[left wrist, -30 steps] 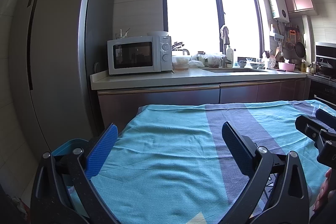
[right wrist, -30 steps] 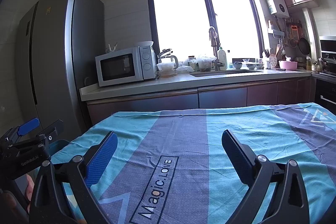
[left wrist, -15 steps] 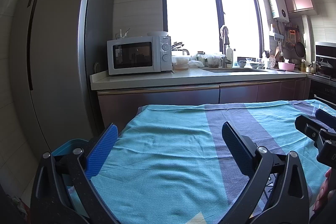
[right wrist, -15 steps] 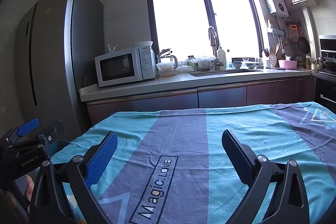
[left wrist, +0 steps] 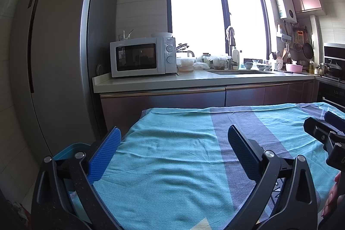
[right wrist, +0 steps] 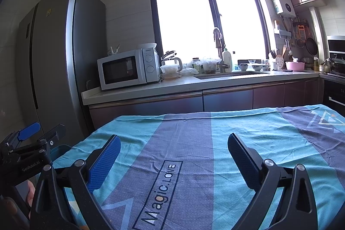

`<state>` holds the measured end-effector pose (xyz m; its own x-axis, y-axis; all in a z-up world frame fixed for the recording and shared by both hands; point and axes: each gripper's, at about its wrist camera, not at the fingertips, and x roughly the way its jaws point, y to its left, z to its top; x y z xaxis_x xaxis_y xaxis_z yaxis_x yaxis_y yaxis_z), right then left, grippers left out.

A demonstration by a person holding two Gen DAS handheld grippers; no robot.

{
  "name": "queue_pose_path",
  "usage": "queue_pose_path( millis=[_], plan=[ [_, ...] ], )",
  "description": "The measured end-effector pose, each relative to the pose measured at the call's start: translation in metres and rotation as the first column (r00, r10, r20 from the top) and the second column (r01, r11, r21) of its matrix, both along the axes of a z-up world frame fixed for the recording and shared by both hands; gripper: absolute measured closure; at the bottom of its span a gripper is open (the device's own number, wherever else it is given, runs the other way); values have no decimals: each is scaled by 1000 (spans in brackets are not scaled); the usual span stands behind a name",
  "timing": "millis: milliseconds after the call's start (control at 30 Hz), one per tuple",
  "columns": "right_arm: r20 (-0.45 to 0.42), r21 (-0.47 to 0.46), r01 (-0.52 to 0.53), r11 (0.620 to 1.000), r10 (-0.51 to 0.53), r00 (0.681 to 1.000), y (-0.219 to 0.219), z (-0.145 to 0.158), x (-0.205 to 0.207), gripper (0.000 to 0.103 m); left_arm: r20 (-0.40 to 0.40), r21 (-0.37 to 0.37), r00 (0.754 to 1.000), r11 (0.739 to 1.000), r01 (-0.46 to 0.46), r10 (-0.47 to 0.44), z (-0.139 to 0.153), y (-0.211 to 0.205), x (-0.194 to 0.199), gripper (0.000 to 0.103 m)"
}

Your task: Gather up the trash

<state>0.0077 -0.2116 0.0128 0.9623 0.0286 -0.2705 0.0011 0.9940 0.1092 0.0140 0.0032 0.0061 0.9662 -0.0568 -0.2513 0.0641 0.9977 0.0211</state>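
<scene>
Both tongs (left wrist: pixel 172 139) (right wrist: pixel 172 148) gape above cloth (right wrist: pixel 194 133); blue bin (left wrist: pixel 71 149) contents hidden.

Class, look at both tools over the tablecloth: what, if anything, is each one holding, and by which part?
Nothing is held. The left tool and the right tool are both open, with only the tablecloth showing between their blue pads.

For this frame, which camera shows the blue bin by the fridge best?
The left wrist view: the bin shows its rim and part of its wall at the tablecloth's left edge, though the left gripper covers part of it. The right wrist view shows only a dark sliver of it behind that gripper.
</scene>
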Motion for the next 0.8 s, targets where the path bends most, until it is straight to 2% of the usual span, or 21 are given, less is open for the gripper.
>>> queue_pose_path(
  millis=[800],
  plan=[
    [8, 1, 1, 1000, -1, 1000, -1, 2, 1, 7, 1, 1, 1000, 1000, 0, 0, 0, -1, 0, 5]
  ],
)
